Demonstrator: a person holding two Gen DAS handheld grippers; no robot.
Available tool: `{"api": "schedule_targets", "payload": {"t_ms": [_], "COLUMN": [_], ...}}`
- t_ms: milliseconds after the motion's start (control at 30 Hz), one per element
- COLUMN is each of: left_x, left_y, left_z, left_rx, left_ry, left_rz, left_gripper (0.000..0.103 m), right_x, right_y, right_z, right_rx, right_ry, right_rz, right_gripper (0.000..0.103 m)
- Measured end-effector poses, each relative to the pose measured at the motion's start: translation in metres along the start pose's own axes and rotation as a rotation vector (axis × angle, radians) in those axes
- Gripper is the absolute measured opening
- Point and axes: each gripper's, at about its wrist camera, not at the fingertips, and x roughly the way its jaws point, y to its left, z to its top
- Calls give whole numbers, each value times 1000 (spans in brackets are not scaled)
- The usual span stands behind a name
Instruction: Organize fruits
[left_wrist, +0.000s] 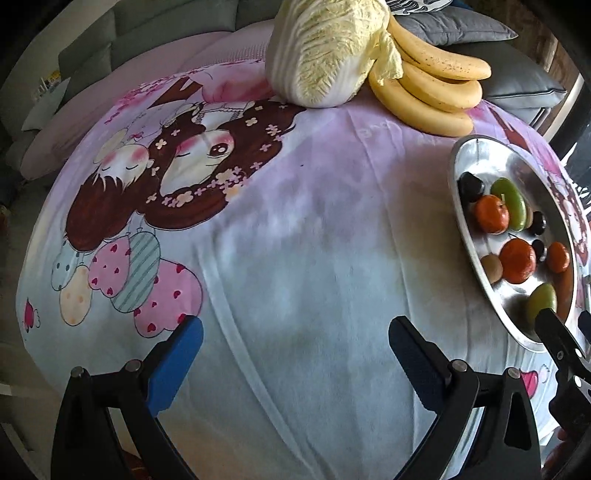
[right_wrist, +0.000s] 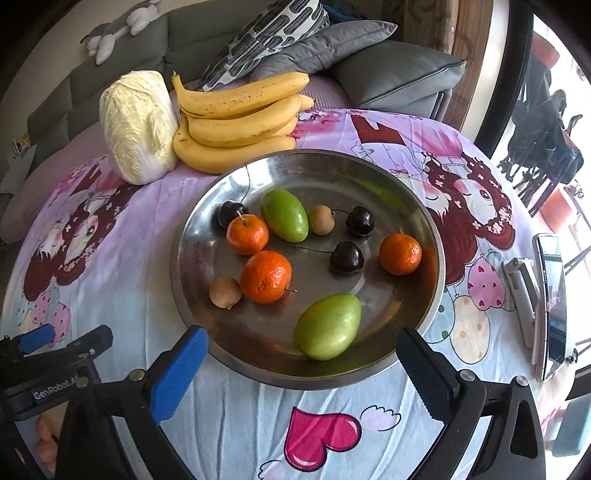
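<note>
1. While both grippers hang over the worktop (right_wrist: 122, 280) with its cartoon-print cloth, neither holds anything.
2. Right gripper (right_wrist: 301, 363): jaws spread wide, nothing between the pads, poised over the near rim of the steel tray (right_wrist: 413, 206).
3. Tray sits straight ahead of the right gripper; in the left wrist view it is off to the right of the left gripper (left_wrist: 295, 349), tray edge at (left_wrist: 456, 206).
4. Left gripper: jaws wide apart, empty, only bare cloth under and ahead of it.
5. In the tray, nearest the right gripper: a green mango-shaped fruit (right_wrist: 328, 326), just inside the near rim.
6. Beyond it: large tangerine (right_wrist: 266, 277) touching a small brown fruit (right_wrist: 225, 292) on its left.
7. Further in: second tangerine (right_wrist: 247, 234) against a dark cherry (right_wrist: 228, 212); second green fruit (right_wrist: 284, 215) beside it; another brown fruit (right_wrist: 320, 219).
8. Two more cherries (right_wrist: 359, 220) and (right_wrist: 346, 257); third tangerine (right_wrist: 400, 254) toward the right wall.
9. Past the tray's far rim: banana bunch (right_wrist: 236, 122) touching a napa cabbage (right_wrist: 138, 125) on its left, both on the cloth.
10. Far right of the right gripper: a phone (right_wrist: 552, 306) on a stand, apart from the tray.
11. Sofa cushions (right_wrist: 399, 70) behind the worktop.
</note>
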Motion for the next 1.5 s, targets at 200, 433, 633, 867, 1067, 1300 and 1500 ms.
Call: {"api": "schedule_targets", "payload": {"t_ms": [200, 433, 633, 867, 1067, 1300, 1500], "left_x": [2, 5, 5, 5, 6, 6, 5], "left_y": [-1, -4, -6, -5, -7, -7, -9], "left_z": [1, 1, -1, -1, -2, -1, -2], "left_rx": [8, 17, 26, 29, 36, 42, 52], "left_ry": [6, 18, 22, 30, 34, 39, 41], "left_rz": [-7, -12, -10, -18, -20, -10, -10], "left_gripper": [100, 100, 100, 100, 100, 100, 100], "right_x": [6, 8, 9, 10, 12, 13, 13], "right_y": [0, 1, 0, 0, 0, 0, 0], "right_z": [1, 1, 1, 1, 0, 0, 1], "right_rx": [5, 4, 8, 7, 13, 14, 13], "right_ry": [9, 8, 11, 15, 21, 25, 28], "right_rz": [5, 3, 3, 0, -7, -9, -14], "right_gripper": [103, 103, 103, 103, 103, 103, 103]}}
